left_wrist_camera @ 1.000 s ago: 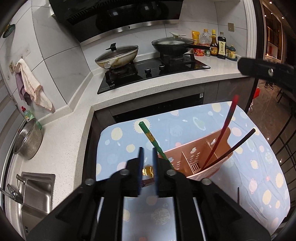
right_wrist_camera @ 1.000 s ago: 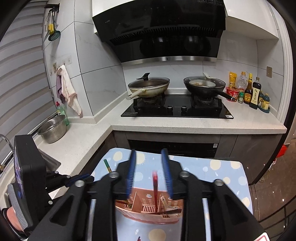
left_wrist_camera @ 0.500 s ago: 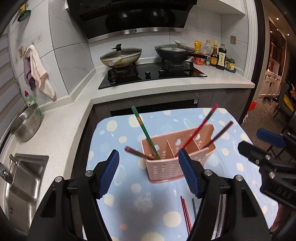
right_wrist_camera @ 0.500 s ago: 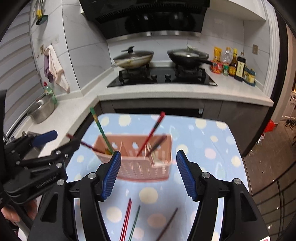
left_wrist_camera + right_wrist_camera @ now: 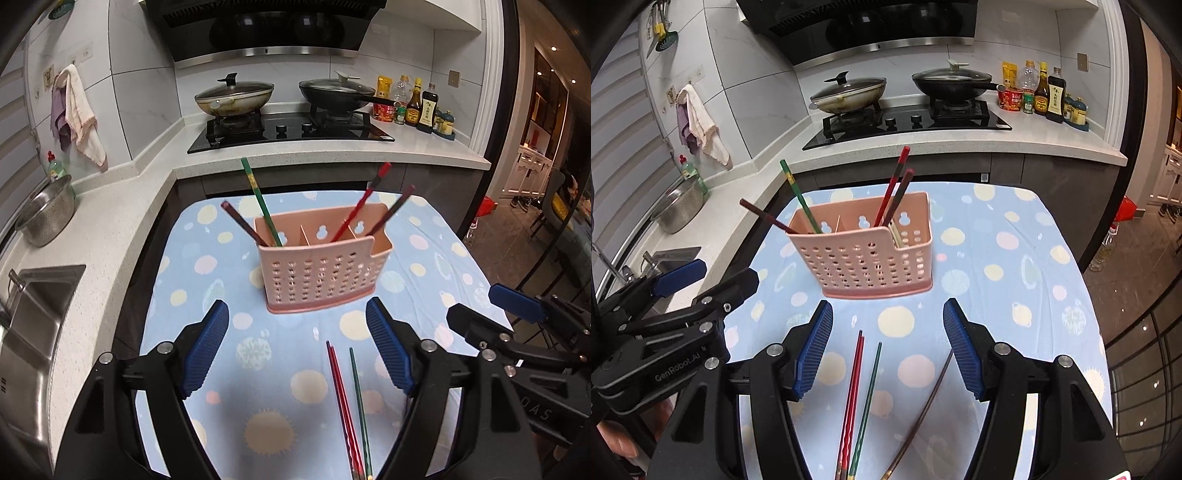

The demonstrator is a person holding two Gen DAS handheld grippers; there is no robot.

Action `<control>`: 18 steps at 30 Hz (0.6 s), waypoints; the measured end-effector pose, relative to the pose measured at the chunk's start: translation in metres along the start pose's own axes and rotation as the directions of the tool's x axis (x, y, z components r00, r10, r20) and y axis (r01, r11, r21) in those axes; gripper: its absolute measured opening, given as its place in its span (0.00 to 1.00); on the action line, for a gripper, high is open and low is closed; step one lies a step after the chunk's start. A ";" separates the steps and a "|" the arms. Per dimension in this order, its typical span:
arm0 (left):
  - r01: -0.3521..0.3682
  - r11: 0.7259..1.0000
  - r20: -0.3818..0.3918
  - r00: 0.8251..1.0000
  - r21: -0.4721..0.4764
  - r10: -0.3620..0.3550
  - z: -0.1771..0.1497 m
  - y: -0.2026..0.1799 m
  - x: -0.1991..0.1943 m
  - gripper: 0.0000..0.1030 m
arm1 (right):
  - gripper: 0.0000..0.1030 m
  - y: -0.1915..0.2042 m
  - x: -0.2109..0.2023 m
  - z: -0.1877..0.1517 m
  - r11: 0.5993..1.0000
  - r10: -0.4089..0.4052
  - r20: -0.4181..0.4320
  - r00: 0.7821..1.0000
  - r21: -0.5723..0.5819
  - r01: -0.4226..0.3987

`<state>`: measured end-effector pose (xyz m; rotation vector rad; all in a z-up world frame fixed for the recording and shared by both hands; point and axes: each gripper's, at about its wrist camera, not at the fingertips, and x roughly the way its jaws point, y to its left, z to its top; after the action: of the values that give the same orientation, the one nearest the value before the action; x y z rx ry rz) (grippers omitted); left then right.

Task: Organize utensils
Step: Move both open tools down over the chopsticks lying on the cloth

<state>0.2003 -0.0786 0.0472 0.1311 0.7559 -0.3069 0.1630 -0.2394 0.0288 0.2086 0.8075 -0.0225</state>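
A pink perforated utensil holder (image 5: 317, 273) (image 5: 864, 258) stands on the dotted blue tablecloth (image 5: 207, 280). A green chopstick (image 5: 258, 199) and a dark red one (image 5: 242, 223) lean out of its left compartment. A red chopstick (image 5: 364, 199) and a dark one (image 5: 391, 214) lean to the right. On the cloth nearer me lie a red pair (image 5: 853, 391), a green chopstick (image 5: 868, 395) and a brown one (image 5: 923, 410). My left gripper (image 5: 295, 325) hovers over them in front of the holder, jaws opening, holding nothing. My right gripper (image 5: 887, 314) is open and empty beside it.
Behind the table runs a white counter with a black hob (image 5: 288, 129), two lidded pans and sauce bottles (image 5: 417, 107). A steel colander (image 5: 44, 214) and a sink (image 5: 33, 317) are at the left. A towel (image 5: 79, 114) hangs on the wall. Open floor lies to the right.
Both grippers let go of chopsticks that now stand in the holder, opened wide, and drew back toward me and down. The loose chopsticks on the cloth came into view.
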 end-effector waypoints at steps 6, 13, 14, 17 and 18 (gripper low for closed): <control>-0.010 1.000 -0.023 1.000 -0.029 0.009 -0.032 0.000 -0.009 0.77 | 0.59 0.000 -0.004 -0.037 0.999 -0.048 -0.026 0.999 -0.014 0.048; -0.051 0.991 -0.088 0.995 -0.124 0.041 -0.090 0.014 -0.002 0.80 | 0.58 -0.014 0.017 -0.121 0.995 -0.095 -0.140 0.986 0.007 0.097; -0.061 0.989 -0.099 0.994 -0.135 0.047 -0.099 0.015 0.000 0.80 | 0.57 -0.016 0.021 -0.132 0.995 -0.096 -0.156 0.983 0.012 0.099; -0.071 0.981 -0.148 0.988 -0.179 0.044 -0.124 0.021 0.009 0.80 | 0.50 -0.016 0.031 -0.162 0.995 -0.087 -0.194 0.977 0.031 0.095; -0.083 0.978 -0.161 0.986 -0.190 0.052 -0.133 0.023 0.012 0.80 | 0.48 -0.016 0.034 -0.168 0.995 -0.085 -0.201 0.976 0.036 0.094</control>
<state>0.1290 -0.0297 -0.0566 -0.0061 0.9299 -0.1567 0.0653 -0.2201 -0.1111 0.2195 1.0164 -0.1059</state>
